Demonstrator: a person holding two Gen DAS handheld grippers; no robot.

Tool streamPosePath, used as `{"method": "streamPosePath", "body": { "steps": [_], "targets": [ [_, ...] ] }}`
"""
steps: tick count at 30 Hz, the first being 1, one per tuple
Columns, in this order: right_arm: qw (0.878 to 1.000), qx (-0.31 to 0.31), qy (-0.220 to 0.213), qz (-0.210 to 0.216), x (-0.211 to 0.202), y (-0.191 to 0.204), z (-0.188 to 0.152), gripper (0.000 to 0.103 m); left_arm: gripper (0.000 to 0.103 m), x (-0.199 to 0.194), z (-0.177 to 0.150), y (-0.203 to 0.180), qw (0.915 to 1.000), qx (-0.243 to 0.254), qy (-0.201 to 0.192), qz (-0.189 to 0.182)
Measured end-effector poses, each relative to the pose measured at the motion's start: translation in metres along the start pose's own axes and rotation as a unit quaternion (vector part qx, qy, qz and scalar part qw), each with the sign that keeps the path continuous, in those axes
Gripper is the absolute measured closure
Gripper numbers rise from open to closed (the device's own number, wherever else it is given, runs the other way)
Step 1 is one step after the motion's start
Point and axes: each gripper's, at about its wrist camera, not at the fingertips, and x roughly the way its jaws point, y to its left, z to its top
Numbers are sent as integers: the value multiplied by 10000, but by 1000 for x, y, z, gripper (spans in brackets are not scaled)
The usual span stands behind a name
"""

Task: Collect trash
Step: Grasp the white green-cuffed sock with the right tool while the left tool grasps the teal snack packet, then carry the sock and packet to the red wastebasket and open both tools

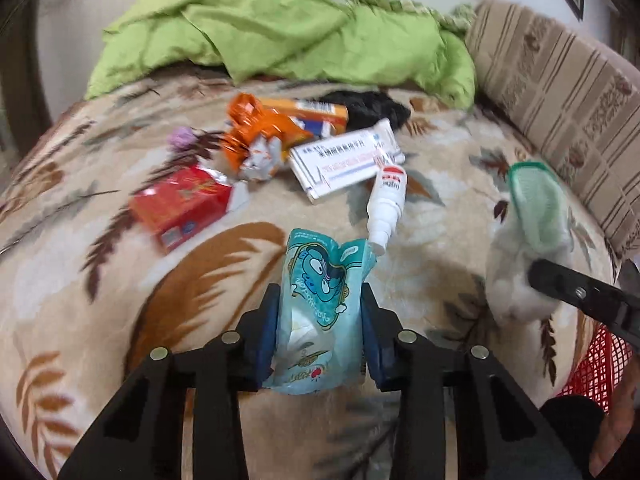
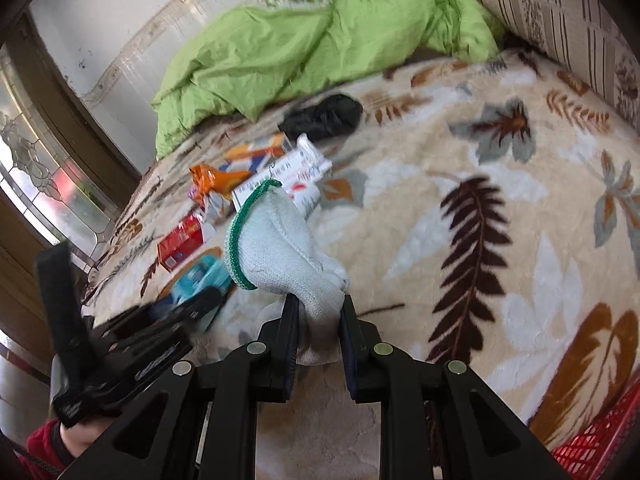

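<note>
Trash lies scattered on the leaf-patterned blanket (image 1: pixel 100 340): a red box (image 1: pixel 182 206) at the left, then a crumpled orange wrapper (image 1: pixel 256 132), a white medicine box (image 1: pixel 344 164) and a white spray bottle (image 1: pixel 386 204). Nearer the camera, the left gripper (image 1: pixel 320 312) pinches a blue cartoon pouch (image 1: pixel 320 280) between its pads. To the right, the right gripper (image 2: pixel 320 320) is clamped on a white glove with a green cuff (image 2: pixel 276 248). A red mesh basket (image 1: pixel 592 364) sits at the far right edge
</note>
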Motion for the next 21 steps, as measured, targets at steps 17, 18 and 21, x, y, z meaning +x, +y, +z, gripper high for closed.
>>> {"method": "streamPosePath", "body": {
  "steps": [17,18,21],
  "targets": [
    [9997,-202,-107,-59,-5,9,-7,83,67,-56,-28,-22,9961,163,-522,689],
    [9997,-230,-112,-57,-8,10,-9,83,67,-59,-29,-23,9959,176,-534,711],
    [9996,-255,-73,-50,-12,11,-16,83,67,-65,-31,-24,9948,210,-595,804]
  ]
}}
